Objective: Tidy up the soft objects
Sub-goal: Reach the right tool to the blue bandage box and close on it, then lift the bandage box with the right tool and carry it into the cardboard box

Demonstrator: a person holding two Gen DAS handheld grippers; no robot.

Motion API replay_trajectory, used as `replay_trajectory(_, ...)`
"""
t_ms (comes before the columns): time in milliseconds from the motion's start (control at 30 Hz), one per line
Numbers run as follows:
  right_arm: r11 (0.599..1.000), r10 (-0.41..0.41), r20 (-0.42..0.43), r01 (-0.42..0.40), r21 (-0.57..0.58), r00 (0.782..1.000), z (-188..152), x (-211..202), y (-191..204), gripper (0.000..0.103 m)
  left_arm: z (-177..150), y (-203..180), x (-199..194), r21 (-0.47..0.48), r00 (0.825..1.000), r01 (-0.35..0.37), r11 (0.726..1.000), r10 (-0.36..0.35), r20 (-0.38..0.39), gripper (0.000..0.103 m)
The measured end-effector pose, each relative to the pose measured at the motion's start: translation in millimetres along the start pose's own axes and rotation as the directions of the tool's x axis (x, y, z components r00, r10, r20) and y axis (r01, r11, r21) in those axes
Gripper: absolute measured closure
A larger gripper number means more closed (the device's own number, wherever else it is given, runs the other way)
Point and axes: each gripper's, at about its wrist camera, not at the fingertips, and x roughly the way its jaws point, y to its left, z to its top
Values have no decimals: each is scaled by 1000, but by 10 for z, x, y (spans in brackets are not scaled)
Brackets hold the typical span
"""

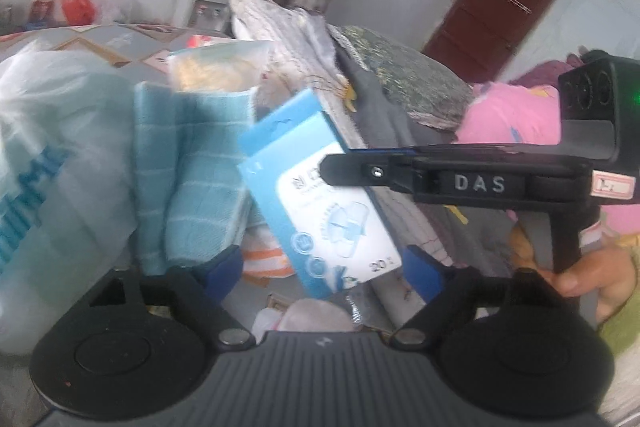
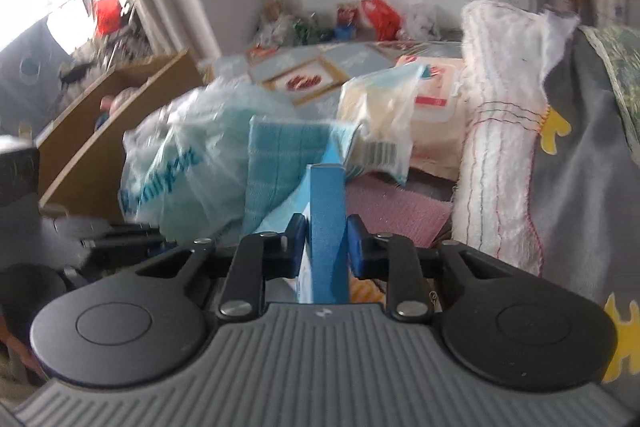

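Across the cluttered bed, a white plastic bag with blue lettering (image 2: pixel 176 163) and a folded light-blue checked towel (image 1: pixel 192 179) lie touching, grouped as soft goods. My right gripper (image 2: pixel 326 241) clenches a flat blue-and-white cardboard box (image 2: pixel 326 223) edgewise, lifted for sorting. My left gripper (image 1: pixel 324 267) gapes beneath it, released.

Blue-white flat box (image 1: pixel 320 203) w/ printed front, tilted, held off the pile, edge-on in right wrist view
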Motion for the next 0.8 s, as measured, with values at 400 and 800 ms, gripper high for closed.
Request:
replay_trajectory(400, 958, 78, -27, -67, 278, 997, -128, 238, -333, 76, 140, 100, 422, -68, 989, 79, 995, -87, -116, 13)
replay_trajectory(800, 957, 89, 11, -89, 275, 996, -128, 85, -178, 84, 189, 49, 280, -76, 991, 108, 991, -113, -70, 19)
